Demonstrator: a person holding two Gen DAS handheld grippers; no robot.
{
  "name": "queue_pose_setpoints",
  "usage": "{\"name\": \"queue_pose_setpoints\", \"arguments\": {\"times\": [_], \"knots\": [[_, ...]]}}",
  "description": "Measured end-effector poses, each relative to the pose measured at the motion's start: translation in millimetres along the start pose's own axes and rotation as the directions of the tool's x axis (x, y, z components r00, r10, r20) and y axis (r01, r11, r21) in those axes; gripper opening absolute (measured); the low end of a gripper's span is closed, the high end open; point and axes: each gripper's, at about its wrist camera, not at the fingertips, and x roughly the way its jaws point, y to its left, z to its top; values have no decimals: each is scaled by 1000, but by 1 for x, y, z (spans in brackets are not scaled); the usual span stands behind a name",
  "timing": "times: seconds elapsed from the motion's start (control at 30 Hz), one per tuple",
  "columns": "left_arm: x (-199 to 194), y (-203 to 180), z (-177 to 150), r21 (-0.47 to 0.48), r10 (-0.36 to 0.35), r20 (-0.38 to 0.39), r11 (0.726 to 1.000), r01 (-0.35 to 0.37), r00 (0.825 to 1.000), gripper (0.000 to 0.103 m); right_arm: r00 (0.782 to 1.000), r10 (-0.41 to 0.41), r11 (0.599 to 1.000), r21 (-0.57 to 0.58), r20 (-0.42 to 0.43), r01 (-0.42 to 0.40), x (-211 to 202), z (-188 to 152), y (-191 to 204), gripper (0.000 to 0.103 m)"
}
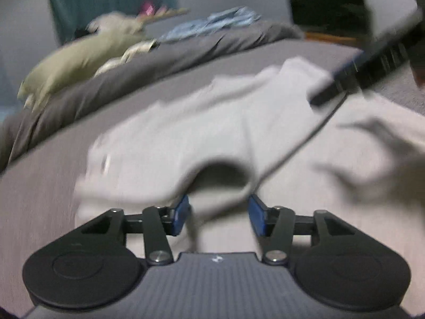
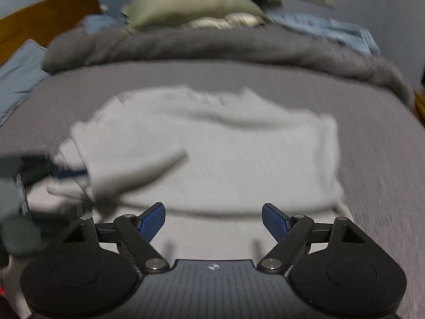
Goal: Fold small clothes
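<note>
A white garment (image 1: 202, 133) lies partly folded on the grey bed; it also shows in the right wrist view (image 2: 212, 146). My left gripper (image 1: 219, 212) is open, its blue pads on either side of a raised fold at the garment's near edge. My right gripper (image 2: 213, 218) is open and empty just above the garment's near edge. The right gripper's finger (image 1: 345, 79) shows in the left wrist view at the upper right, over the cloth. The left gripper (image 2: 66, 171) shows blurred in the right wrist view at the garment's left edge. Both views are motion-blurred.
A rumpled dark grey blanket (image 2: 212, 45) lies across the bed behind the garment. An olive pillow (image 2: 186, 5) and blue cloth (image 2: 332, 32) lie beyond it. A dark box (image 1: 329, 2) stands at the far right in the left wrist view.
</note>
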Motion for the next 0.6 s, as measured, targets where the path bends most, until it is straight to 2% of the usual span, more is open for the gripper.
{"name": "queue_pose_setpoints", "arguments": {"times": [0.13,0.17,0.23,0.3,0.4,0.57,0.6], "knots": [[-24,19,-27,-58,45,-62,997,-49,997,55,994,81,995,-64,75,-76,0,20,27,72],[-28,25,-31,-74,54,-72,995,-60,996,55,991,101,992,-87,89,-93,0,23,36,67],[-36,36,-38,-86,73,-100,993,-81,992,55,987,130,980,-165,91,-114,5,30,60,58],[-45,45,-48,-86,94,-124,991,-105,988,55,986,143,960,-254,84,-117,13,31,88,57],[-58,59,-58,-140,86,-137,985,-105,987,58,991,111,926,-370,72,-77,38,28,125,57],[-58,66,-60,-149,69,-140,985,-90,988,60,998,65,880,-473,23,-46,79,22,168,56],[-57,66,-61,-149,67,-140,985,-88,988,61,998,66,874,-483,19,-48,81,19,171,48]]}}
